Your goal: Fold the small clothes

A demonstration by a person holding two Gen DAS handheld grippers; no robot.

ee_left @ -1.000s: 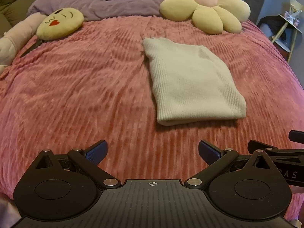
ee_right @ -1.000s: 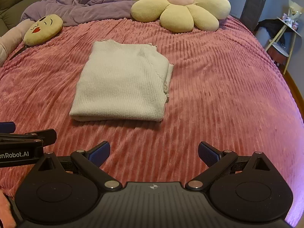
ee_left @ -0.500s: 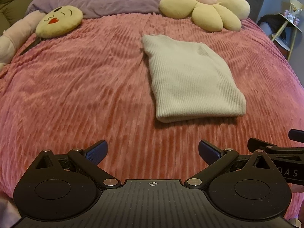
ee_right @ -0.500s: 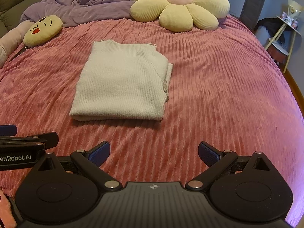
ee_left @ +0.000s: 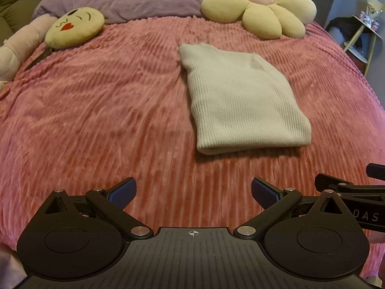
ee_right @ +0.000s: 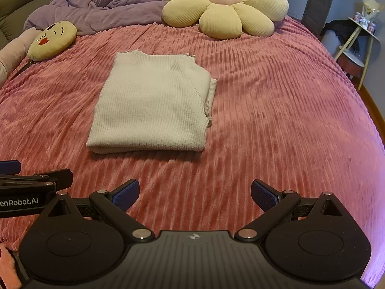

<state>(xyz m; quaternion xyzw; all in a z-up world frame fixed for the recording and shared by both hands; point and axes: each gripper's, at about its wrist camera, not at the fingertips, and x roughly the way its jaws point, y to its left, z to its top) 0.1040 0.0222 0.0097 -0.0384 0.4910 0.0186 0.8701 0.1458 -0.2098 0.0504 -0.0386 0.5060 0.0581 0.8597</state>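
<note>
Left gripper (ee_left: 192, 191): jaws spread wide, blue pads apart, nothing between them; held low and level above the near edge of the bed, pointing toward the headboard. Right gripper (ee_right: 195, 191): likewise released and empty, held level just beside the left one, side by side. Cream knit garment (ee_right: 154, 106): folded into a neat rectangle, lying flat on the pink ribbed bedspread (ee_right: 276, 110), ahead of both grippers and apart from them. Flower cushion (ee_right: 223, 9): yellow, pink centre, beyond the garment. Kissing-face cushion (ee_right: 53, 39): far left. Purple duvet (ee_right: 103, 4): bunched at the head of the bed.
</note>
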